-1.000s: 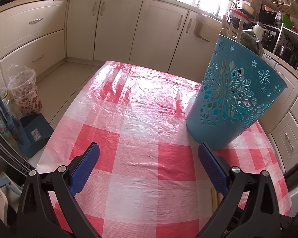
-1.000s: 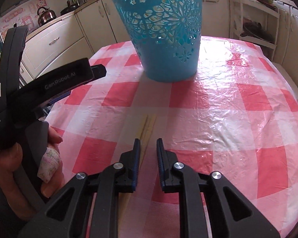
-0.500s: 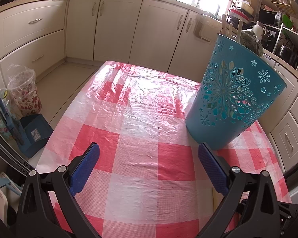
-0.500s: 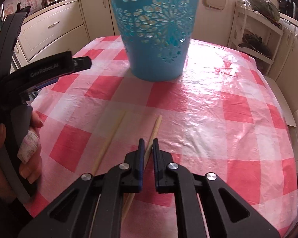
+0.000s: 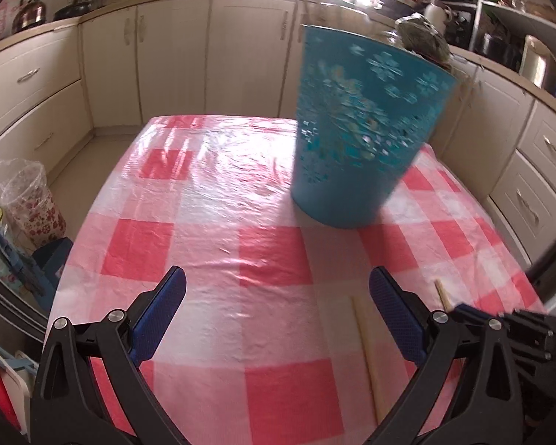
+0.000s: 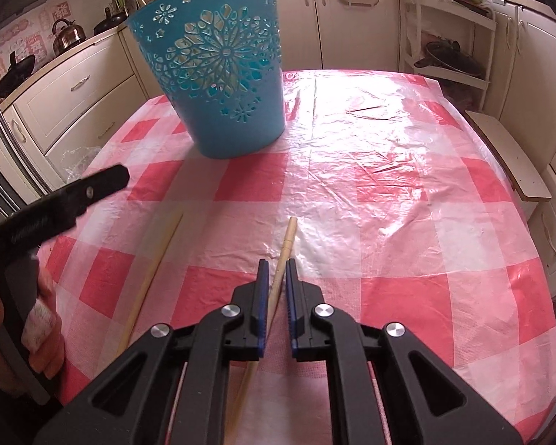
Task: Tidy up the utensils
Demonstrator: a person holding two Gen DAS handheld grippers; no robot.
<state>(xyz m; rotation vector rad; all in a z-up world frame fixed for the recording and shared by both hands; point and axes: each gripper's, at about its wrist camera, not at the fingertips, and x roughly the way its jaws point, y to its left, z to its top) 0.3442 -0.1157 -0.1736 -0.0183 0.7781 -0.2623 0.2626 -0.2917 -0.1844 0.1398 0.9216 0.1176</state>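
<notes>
My right gripper [image 6: 277,270] has one chopstick [image 6: 286,244] between its fingers, the tip reaching ahead of them. A second chopstick [image 6: 155,267] lies on the tablecloth [image 6: 407,204] to their left, apart from the first. The basket [image 6: 218,74] stands ahead and left. My left gripper [image 5: 278,289] sits over the tablecloth, basket ahead to its right.

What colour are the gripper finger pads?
Dark blue pads on black jaw arms, seen most clearly in the left wrist view.
</notes>
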